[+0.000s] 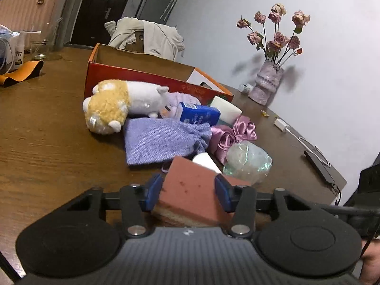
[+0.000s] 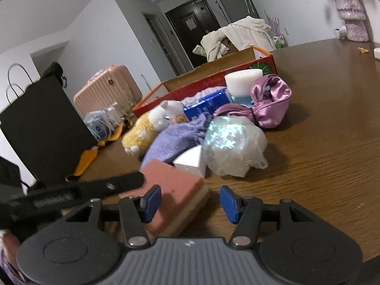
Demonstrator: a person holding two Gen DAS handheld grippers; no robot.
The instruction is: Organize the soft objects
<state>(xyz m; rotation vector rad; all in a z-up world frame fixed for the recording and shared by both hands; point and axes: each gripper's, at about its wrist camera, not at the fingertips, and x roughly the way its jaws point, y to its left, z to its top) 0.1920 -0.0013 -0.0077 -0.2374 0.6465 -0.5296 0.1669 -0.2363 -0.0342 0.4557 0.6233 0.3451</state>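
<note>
My left gripper [image 1: 188, 191] clamps the pink sponge [image 1: 190, 190] at the near edge of the soft-object pile — jaws narrow, pressing its sides, ready, I judge, to carry it to the red box [image 1: 142, 76] at the far side. My right gripper [image 2: 190, 203] hovers alongside, jaws wide, holding nothing. Brown wooden desk [image 2: 320, 154]; white-walled room.

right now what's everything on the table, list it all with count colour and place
sponge: 1, pink, in left gripper
plush toy: 1, yellow and white, beside box
pouch: 1, purple, middle of pile
tissue pack: 1, blue, behind pouch
satin bow: 1, pink, pile's right
plastic bag: 1, clear, near front
box: 1, red, behind pile
vase: 1, lilac, by wall
left gripper: shut on sponge
right gripper: open
</note>
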